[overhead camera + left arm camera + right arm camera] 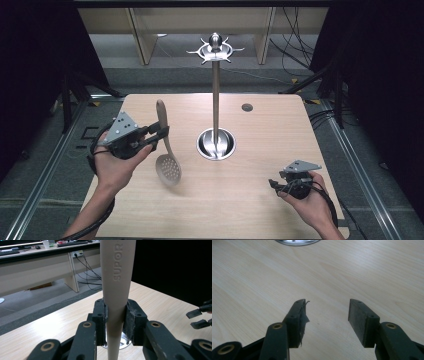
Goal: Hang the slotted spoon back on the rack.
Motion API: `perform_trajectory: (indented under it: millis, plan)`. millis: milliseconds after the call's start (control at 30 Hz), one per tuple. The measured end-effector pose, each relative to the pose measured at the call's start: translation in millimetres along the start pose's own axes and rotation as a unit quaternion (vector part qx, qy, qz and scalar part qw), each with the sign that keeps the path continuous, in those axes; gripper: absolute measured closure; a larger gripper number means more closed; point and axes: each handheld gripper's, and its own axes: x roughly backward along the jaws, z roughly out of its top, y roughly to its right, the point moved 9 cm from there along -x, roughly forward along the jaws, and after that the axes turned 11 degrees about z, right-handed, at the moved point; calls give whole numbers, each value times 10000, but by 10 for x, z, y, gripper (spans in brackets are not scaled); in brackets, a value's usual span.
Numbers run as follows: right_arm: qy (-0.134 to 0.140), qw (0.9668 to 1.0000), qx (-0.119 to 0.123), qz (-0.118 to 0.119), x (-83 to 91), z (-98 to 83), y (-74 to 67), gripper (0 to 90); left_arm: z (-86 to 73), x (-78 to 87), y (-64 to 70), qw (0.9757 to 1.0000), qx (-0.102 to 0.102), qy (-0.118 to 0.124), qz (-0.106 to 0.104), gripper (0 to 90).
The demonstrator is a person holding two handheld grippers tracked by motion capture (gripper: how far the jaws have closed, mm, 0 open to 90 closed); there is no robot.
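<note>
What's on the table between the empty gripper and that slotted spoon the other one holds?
Nothing: in the high view, only bare table lies between the right gripper and the slotted spoon.

The skimmer's [117, 290] bowl is hidden below the jaws.

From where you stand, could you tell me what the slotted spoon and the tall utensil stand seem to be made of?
The slotted spoon, clamped in the left gripper, looks like matte beige plastic or nylon: its handle is smooth, with moulded raised lettering. The utensil stand looks like polished steel: pole, round base and hook ring all gleam like mirrors.
</note>
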Motion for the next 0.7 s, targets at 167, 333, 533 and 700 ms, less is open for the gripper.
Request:
perform_trajectory:
  millis: [167, 333, 533, 700]
  plan:
    - [34, 10000, 68, -8, -3, 9, 13, 489, 62, -60, 19, 10000, 26, 15, 46, 711]
    - [-24, 10000, 4, 9, 1, -4, -1, 489, 105, -103, 34, 9999, 55, 33, 79, 711]
    - [-35, 9999, 112, -7, -7, -9, 14, 486, 169, -140, 75, 9998, 94, 177, 65, 711]
    - [-58, 10000, -44, 35, -9, -16, -19, 482, 198, -154, 103, 9992, 208, 320, 106, 710]
